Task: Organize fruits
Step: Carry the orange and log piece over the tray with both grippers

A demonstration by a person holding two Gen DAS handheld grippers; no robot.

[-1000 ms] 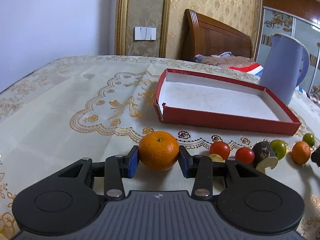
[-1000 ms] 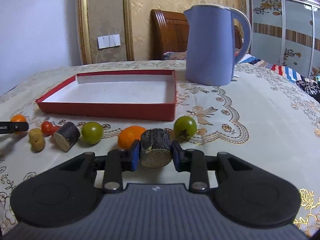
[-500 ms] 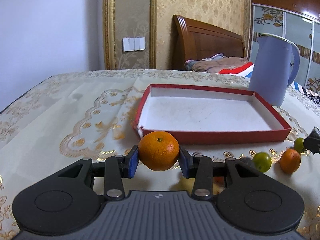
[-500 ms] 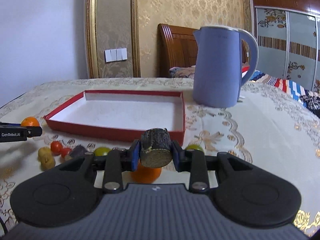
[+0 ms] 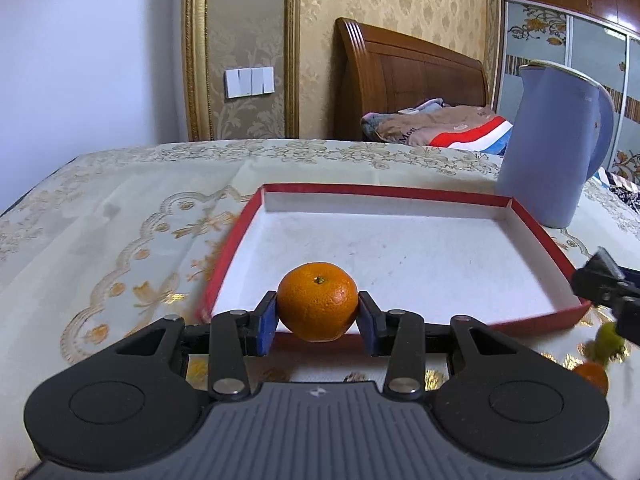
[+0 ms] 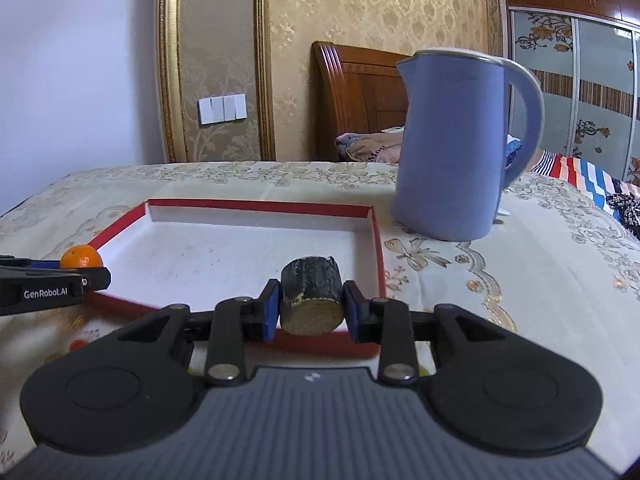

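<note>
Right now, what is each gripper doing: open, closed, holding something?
Left gripper: closed on the orange.
Right gripper: closed on the dark cut fruit piece.

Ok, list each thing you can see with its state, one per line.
Left claw: shut on the orange, lifted.
Right claw: shut on the dark cut piece, lifted.
Red box: open, nothing inside.
Blue kettle: upright, lid closed.

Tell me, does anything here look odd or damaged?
The dark chunk clamped in the right gripper looks odd: a cut stub with a flat pale face, unlike the whole orange in the left gripper. Nothing is spilled.
</note>
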